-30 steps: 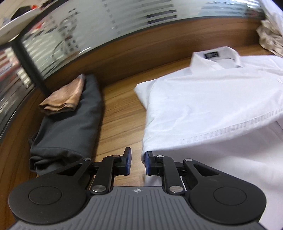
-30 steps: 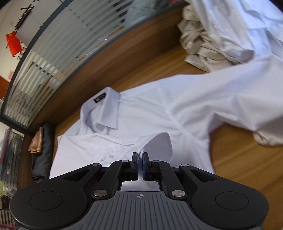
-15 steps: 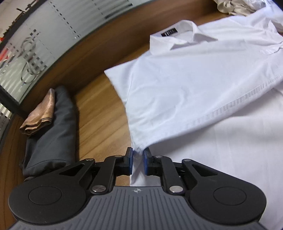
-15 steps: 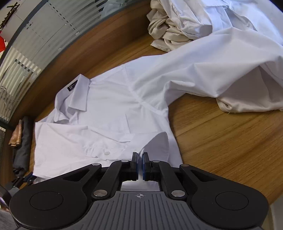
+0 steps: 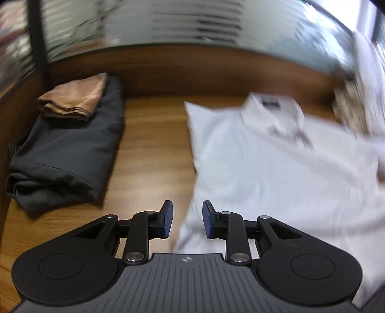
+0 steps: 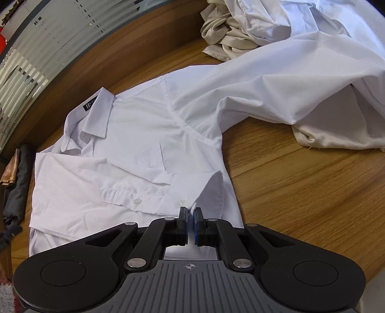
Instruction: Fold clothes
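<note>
Your left tongs [image 5: 185,220] are opening, and nothing sits between the blue pads [image 5: 167,219]; through the gap you see bare wood and the near edge of the white shirt [image 5: 276,173]. That view is smeared by motion, so only rough shapes can be trusted there.

The white shirt lies spread on the wooden counter [image 6: 300,192], collar [image 6: 96,113] towards the far wooden wall, with a dark label inside the neck. Its left side is folded in over the front, so a buttoned cuff edge [image 6: 137,201] lies across the chest below the pocket. The other sleeve [image 6: 276,84] runs away to the right and rests partly on a heap of pale clothes [image 6: 252,29] at the far right of the counter.

Your right tongs [image 6: 190,226] are pinched nearly closed on a fold of the shirt at its near right side; the cloth rises in a small peak just in front of the pads and white fabric shows in the narrow slit between them.

To the left of the shirt, apart from it with bare wood between, a folded dark grey garment [image 5: 65,154] lies along the counter's left end, and a folded tan cloth [image 5: 72,98] sits on top of its far part. Striped frosted glass [image 5: 168,21] stands above the wooden wall behind.
</note>
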`<state>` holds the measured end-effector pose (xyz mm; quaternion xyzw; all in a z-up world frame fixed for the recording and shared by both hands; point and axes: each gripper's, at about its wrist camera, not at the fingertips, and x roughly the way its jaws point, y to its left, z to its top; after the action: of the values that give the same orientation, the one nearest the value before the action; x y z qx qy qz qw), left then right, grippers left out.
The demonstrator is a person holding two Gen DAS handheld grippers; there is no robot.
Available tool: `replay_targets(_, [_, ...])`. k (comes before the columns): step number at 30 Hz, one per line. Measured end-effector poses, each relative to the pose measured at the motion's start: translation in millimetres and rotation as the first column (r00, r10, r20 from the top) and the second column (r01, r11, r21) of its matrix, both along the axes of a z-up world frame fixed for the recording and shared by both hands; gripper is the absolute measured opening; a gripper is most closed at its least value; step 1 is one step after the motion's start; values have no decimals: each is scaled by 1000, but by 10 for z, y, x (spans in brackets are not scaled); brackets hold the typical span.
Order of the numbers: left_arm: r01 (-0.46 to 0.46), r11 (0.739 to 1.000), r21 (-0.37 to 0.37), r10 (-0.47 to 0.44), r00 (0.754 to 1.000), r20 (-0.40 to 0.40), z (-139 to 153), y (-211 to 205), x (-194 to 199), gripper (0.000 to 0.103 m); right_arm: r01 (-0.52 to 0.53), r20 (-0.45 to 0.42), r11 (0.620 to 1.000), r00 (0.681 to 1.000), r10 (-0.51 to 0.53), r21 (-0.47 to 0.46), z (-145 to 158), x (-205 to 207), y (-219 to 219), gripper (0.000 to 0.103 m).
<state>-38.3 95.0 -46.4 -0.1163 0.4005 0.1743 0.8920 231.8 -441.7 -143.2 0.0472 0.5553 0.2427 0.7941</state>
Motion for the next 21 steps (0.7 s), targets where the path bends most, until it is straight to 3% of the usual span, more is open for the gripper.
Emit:
replay_targets(4, [-58,994,-89,62,997,44,100,218,322,31,-2,-1,1000,1000,2,-7,-25,-7,12,8])
replay_targets(10, [-78,966,-248,88,996,31,-37,562,840,35,-1,-14,1000,1000,1,-18,-93,7,4,13])
replay_targets(16, [-133,914,-384,146,989,4,-256,819,1244,35,-21,-32,1000,999,20,-21,-158,25,24,15])
replay_targets(20, [-119,872,-474,132,991,-6,-361,907,1456,34,-32,-46,999,998,31,-20,-188,64,16,15])
replay_targets(21, [-123,869,-480,130,991,-18,-380,913,1500,27,-33,-51,999,998,32,-20,-192,72,17,15])
